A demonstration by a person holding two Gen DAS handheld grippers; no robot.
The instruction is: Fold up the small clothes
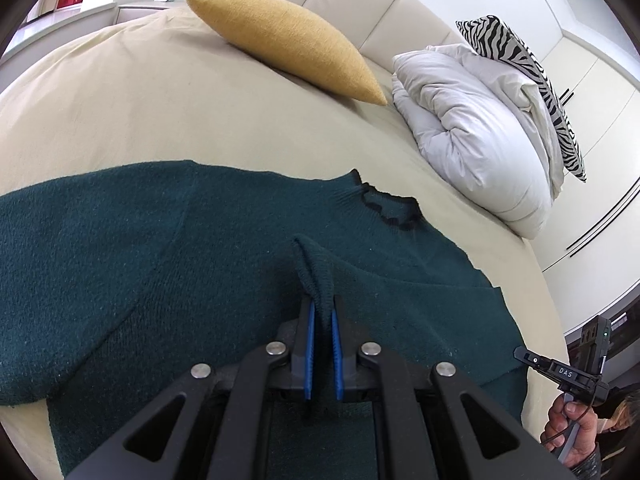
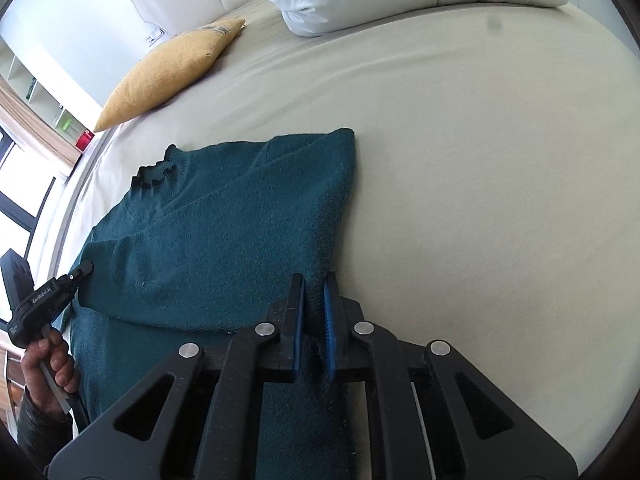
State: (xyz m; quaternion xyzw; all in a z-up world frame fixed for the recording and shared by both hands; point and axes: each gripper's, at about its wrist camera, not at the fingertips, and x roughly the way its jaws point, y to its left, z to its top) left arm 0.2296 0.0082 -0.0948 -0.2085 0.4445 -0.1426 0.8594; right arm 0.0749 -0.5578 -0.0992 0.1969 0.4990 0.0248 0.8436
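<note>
The dark green sweater [image 1: 224,240] lies flat on the cream bed [image 1: 140,112], spreading ahead of both sets of jaws. The left gripper [image 1: 321,312] is nearly closed, pinching a raised fold of knit between its blue pads. The right gripper [image 2: 314,292] is likewise narrowed on the sweater's edge. Only the left view shows the zebra cushion [image 1: 532,80]; only the right shows the left hand [image 2: 52,364].

Sweater [image 1: 200,248]: lies flat on the bed [image 1: 160,112], near its front edge.
Cushion [image 1: 288,44]: on the bed behind the sweater, well apart from it.
Duvet [image 1: 472,128]: right of the cushion, against the headboard [image 1: 360,8].
Striped pillow [image 1: 528,84]: leans on the duvet.
</note>
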